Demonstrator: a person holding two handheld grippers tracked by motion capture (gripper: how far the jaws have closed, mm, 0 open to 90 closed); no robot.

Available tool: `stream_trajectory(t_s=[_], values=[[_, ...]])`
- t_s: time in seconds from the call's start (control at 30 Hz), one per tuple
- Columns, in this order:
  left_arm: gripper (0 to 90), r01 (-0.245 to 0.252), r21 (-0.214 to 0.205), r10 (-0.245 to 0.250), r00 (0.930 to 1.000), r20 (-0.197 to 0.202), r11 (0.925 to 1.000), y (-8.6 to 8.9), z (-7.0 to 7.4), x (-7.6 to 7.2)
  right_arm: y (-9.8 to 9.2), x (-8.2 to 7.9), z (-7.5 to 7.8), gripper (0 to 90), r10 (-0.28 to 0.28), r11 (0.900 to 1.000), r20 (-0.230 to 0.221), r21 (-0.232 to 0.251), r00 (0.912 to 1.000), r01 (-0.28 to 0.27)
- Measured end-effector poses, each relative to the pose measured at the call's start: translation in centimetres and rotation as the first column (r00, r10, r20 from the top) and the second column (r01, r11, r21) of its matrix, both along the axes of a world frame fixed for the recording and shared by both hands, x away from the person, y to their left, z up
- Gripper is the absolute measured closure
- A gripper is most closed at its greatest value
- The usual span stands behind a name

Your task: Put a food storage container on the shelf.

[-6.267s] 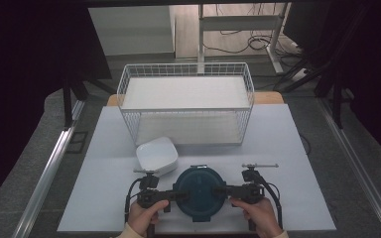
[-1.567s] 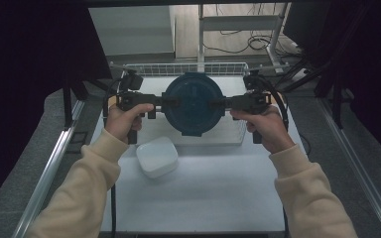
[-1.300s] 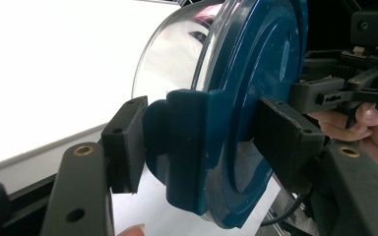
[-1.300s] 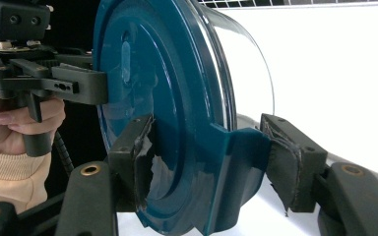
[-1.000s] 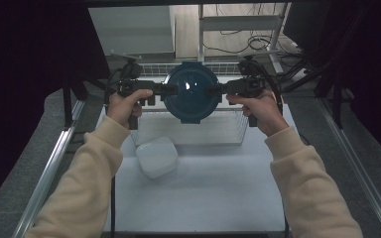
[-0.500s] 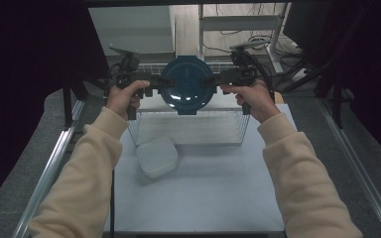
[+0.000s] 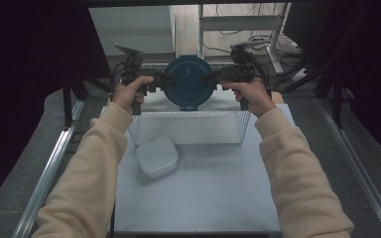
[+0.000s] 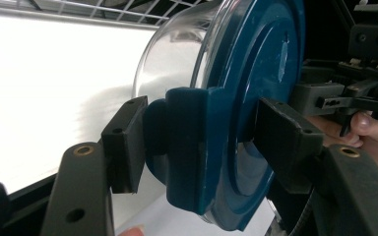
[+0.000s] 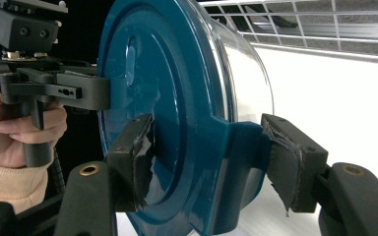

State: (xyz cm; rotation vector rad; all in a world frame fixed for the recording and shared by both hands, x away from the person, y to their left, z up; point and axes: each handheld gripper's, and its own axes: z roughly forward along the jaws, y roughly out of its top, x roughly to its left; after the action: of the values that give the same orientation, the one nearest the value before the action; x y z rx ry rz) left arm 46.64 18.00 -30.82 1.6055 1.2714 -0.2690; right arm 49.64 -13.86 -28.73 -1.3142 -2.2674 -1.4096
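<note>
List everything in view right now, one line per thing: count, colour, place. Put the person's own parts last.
Lidded container: one, clear bowl with dark blue lid, turned on its side, held up over the basket between both grippers.
Wire basket: one, white, far half of the table.
Small container: one, white, rounded square, on the table just in front of the basket's left corner.
Table: one, white top.
Left hand-held gripper: one, black, clamped on the lid's side tab.
Right hand-held gripper: one, black with torn pads, clamped on the opposite tab.
Hands: two, one on each gripper handle.
Sleeves: two, cream, entering from the bottom.
</note>
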Motion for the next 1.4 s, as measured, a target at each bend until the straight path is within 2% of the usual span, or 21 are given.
stream_trajectory(t_s=[0.13, 0.27, 0.33, 0.6, 0.83, 0.93, 0.97, 1.03, 1.1, 1.13, 1.2, 1.27, 1.3, 1.37, 1.4], values=[[39.7, -0.036, -0.045, 0.034, 0.9988, -0.035, 0.9984, 0.1, -0.6, 0.7, 0.0, 0.9, -0.4, 38.5, -0.014, 0.9996, -0.047, 0.023, 0.9988, 0.015], [39.4, -0.058, -0.057, 0.054, 0.9969, -0.056, 0.9967, 0.1, -0.9, 1.2, 0.1, 1.6, -1.0, 35.5, -0.029, 0.9989, -0.087, 0.035, 0.9958, 0.032], [38.9, -0.059, -0.063, 0.054, 0.9959, -0.072, 0.9963, 0.1, -1.2, 1.5, -0.1, 2.1, -1.4, 34.9, -0.032, 0.9977, -0.124, 0.055, 0.9917, 0.04], [36.4, -0.089, -0.12, 0.075, 0.9905, -0.115, 0.9889, 0.3, -2.6, 2.5, -0.3, 3.0, -2.6, 33.6, -0.058, 0.9916, -0.2, 0.102, 0.978, 0.08], [36.0, -0.092, -0.13, 0.08, 0.9923, -0.094, 0.9873, 0.2, -2.8, 2.3, -0.4, 2.9, -2.7, 32.9, -0.071, 0.9898, -0.212, 0.106, 0.9747, 0.095], [35.0, -0.105, -0.114, 0.097, 0.9929, -0.069, 0.988, 0.2, -2.8, 2.1, 0.0, 2.5, -2.6, 27.3, -0.087, 0.9914, -0.189, 0.079, 0.9782, 0.104], [32.4, -0.114, -0.094, 0.11, 0.9927, -0.049, 0.989, 0.1, -2.7, 1.9, 0.1, 2.3, -2.4, 22.6, -0.092, 0.9933, -0.169, 0.054, 0.9813, 0.103], [24.4, -0.113, -0.099, 0.11, 0.9932, -0.038, 0.9886, 0.4, -2.5, 1.7, 0.4, 1.7, -2.2, 14.0, -0.111, 0.9936, -0.124, 0.007, 0.9861, 0.112], [19.0, -0.138, -0.063, 0.138, 0.9904, -0.008, 0.9884, 0.7, -2.1, 1.2, 0.4, 1.3, -1.8, 8.3, -0.122, 0.9926, -0.098, -0.018, 0.9877, 0.12], [18.6, -0.153, -0.027, 0.154, 0.9878, 0.024, 0.9878, 0.9, -1.8, 0.7, 0.4, 1.1, -1.6, 7.7, -0.131, 0.9913, -0.087, -0.022, 0.9875, 0.129], [18.4, -0.161, -0.002, 0.16, 0.9845, 0.071, 0.987, 1.2, -1.4, -0.4, 0.1, 0.3, -1.1, 7.2, -0.145, 0.9892, -0.039, -0.031, 0.9887, 0.143], [18.4, -0.161, 0.038, 0.156, 0.9808, 0.118, 0.9862, 1.3, -1.0, -1.5, -0.2, -0.6, -0.6, 7.1, -0.136, 0.9904, -0.007, -0.026, 0.9907, 0.136], [18.4, -0.162, 0.065, 0.15, 0.9769, 0.152, 0.9847, 1.4, -0.7, -2.4, -0.3, -1.1, -0.4, 7.1, -0.124, 0.9919, 0.02, -0.028, 0.9921, 0.124], [19.5, -0.155, 0.084, 0.137, 0.9728, 0.187, 0.9844, 1.5, -0.6, -3.7, -0.7, -2.6, 0.0, 7.5, -0.105, 0.9922, 0.096, -0.057, 0.9898, 0.111], [19.9, -0.143, 0.091, 0.122, 0.972, 0.201, 0.9855, 1.6, -0.6, -4.5, -0.9, -3.2, 0.1, 7.6, -0.098, 0.9921, 0.12, -0.066, 0.9879, 0.107]])
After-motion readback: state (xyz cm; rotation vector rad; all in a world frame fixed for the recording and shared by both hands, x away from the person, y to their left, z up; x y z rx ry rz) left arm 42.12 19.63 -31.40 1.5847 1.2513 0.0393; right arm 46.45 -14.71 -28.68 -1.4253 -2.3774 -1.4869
